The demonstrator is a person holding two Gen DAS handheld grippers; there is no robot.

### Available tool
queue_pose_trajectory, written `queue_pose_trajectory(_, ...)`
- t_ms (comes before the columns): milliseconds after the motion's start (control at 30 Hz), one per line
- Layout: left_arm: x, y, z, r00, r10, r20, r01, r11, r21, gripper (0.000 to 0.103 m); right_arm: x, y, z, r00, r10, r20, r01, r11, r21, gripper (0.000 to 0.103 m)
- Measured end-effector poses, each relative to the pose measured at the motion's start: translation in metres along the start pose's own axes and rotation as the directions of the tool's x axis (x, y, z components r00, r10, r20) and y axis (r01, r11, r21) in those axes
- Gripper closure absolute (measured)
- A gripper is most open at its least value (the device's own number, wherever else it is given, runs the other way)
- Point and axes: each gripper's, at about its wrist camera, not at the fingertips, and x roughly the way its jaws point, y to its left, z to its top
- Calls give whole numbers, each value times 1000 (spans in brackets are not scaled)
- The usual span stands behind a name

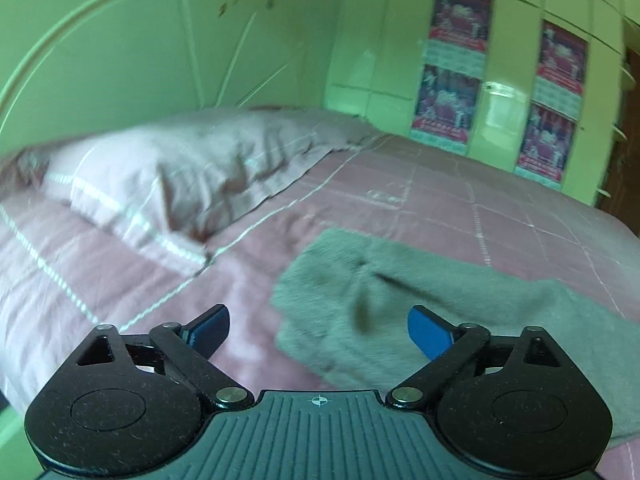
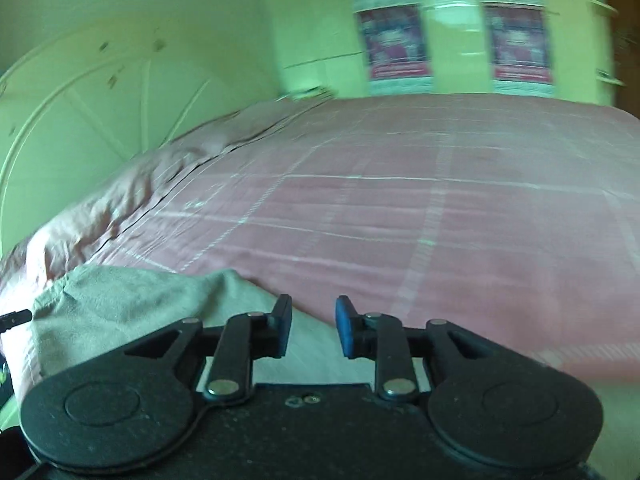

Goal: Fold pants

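Observation:
Grey pants (image 1: 420, 280) lie crumpled on the pink bedspread (image 1: 440, 200), running off to the right in the left wrist view. My left gripper (image 1: 318, 320) hovers over their near left end, open wide, with nothing between its blue pads. In the right wrist view the pants (image 2: 120, 300) show as a pale grey bunch at the lower left, partly hidden under the gripper body. My right gripper (image 2: 312, 320) is just to the right of that bunch, its pads a narrow gap apart and gripping nothing. Both views are blurred.
A pink checked pillow (image 1: 160, 184) lies at the head of the bed against a pale headboard (image 1: 140, 48). A wardrobe with posters (image 1: 452, 68) stands beyond the far side. The bedspread (image 2: 400, 220) stretches wide ahead of the right gripper.

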Motion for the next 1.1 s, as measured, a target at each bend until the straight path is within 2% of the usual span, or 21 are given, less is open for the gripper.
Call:
queue_pose_trajectory(67, -5, -26, 0, 999, -47, 12, 46, 996, 71, 5, -44, -21, -26, 995, -85, 51, 81, 994, 74, 84)
queue_pose_trajectory(133, -5, -53, -4, 995, -96, -3, 95, 984, 150, 4, -79, -45, -57, 992, -103, 70, 92, 984, 155, 84)
queue_pose_trajectory(167, -3, -69, -7, 993, -116, -17, 117, 973, 200, 4, -87, -53, -72, 989, -136, 58, 125, 978, 167, 84)
queue_pose_trajectory(200, 0, -81, -12, 991, -128, -39, 133, 962, 237, 4, -86, -62, -86, 983, -181, 9, 177, 970, 164, 85)
queue_pose_trajectory(233, 8, -90, -17, 988, -131, -83, 149, 954, 261, 2, -79, -75, -99, 967, -240, -91, 252, 955, 157, 90)
queue_pose_trajectory(267, 19, -101, -26, 980, -114, -160, 157, 945, 288, 2, -76, -89, -110, 952, -271, -140, 293, 940, 177, 103)
queue_pose_trajectory(300, 27, -102, -35, 977, -108, -182, 158, 944, 289, 0, -86, -103, -116, 960, -262, -101, 279, 926, 253, 103)
queue_pose_trajectory(333, 29, -98, -36, 976, -123, -178, 167, 951, 261, 0, -99, -111, -117, 958, -279, -64, 284, 903, 323, 103)
queue_pose_trajectory(400, 28, -93, -31, 972, -137, -189, 176, 961, 213, 0, -128, -122, -121, 933, -358, 22, 316, 850, 423, 89)
queue_pose_trajectory(433, 24, -95, -34, 974, -136, -183, 175, 960, 218, 0, -139, -125, -123, 928, -367, 66, 301, 842, 448, 85)
queue_pose_trajectory(467, 21, -96, -36, 976, -131, -176, 170, 960, 224, 0, -146, -128, -125, 926, -366, 95, 285, 839, 463, 85)
queue_pose_trajectory(567, 19, -101, -38, 978, -114, -177, 154, 961, 230, 0, -155, -138, -130, 921, -366, 130, 269, 842, 468, 85)
queue_pose_trajectory(633, 17, -103, -39, 978, -109, -178, 149, 962, 228, 0, -165, -154, -137, 901, -417, 122, 290, 786, 546, 85)
queue_pose_trajectory(733, 19, -102, -37, 976, -110, -188, 151, 964, 221, 0, -181, -179, -151, 861, -494, 124, 282, 665, 692, 85)
queue_pose_trajectory(833, 22, -101, -35, 975, -113, -193, 155, 963, 221, 0, -190, -202, -163, 846, -513, 142, 231, 595, 770, 85)
queue_pose_trajectory(933, 23, -101, -35, 974, -112, -195, 155, 962, 224, 0, -189, -227, -172, 862, -486, 146, 166, 543, 823, 87)
queue_pose_trajectory(1000, 25, -100, -34, 974, -113, -196, 156, 962, 223, 0, -185, -239, -175, 870, -464, 167, 119, 526, 842, 87)
queue_pose_trajectory(1033, 24, -100, -34, 974, -113, -196, 157, 962, 223, 0, -182, -245, -176, 876, -457, 153, 115, 507, 854, 89)
queue_pose_trajectory(1067, 25, -100, -34, 974, -113, -196, 157, 962, 222, 0, -180, -248, -175, 878, -456, 142, 121, 499, 858, 101)
queue_pose_trajectory(1100, 25, -100, -34, 974, -113, -196, 157, 962, 222, 0, -180, -247, -171, 878, -457, 145, 133, 523, 842, 102)
